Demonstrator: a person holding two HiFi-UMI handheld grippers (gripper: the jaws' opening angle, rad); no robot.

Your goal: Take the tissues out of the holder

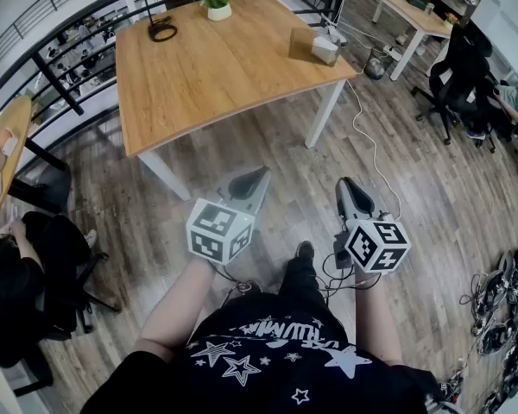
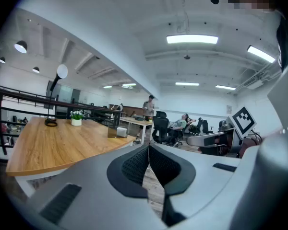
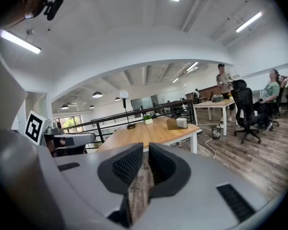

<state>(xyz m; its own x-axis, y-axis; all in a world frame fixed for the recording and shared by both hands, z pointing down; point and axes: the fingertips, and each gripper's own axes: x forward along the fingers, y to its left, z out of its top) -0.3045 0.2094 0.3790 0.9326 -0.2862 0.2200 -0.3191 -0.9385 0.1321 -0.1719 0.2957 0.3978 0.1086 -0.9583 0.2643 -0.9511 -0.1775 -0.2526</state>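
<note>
While far from the tissue holder (image 1: 306, 43), left gripper (image 1: 259, 178), right gripper (image 1: 345, 186): jaws together.

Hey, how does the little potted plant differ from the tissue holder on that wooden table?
The potted plant is a round white pot with green leaves; the tissue holder is a brown box, white at one end. The potted plant stands at the far edge of the wooden table; the tissue holder sits by its right-hand corner, on the nearer side. Both rest on that table.

Grey wood floor (image 1: 432, 188). Big wooden table (image 1: 216, 67) beside a black railing (image 1: 56, 82). Long bright lights (image 2: 192, 39) up on the ceiling.
</note>
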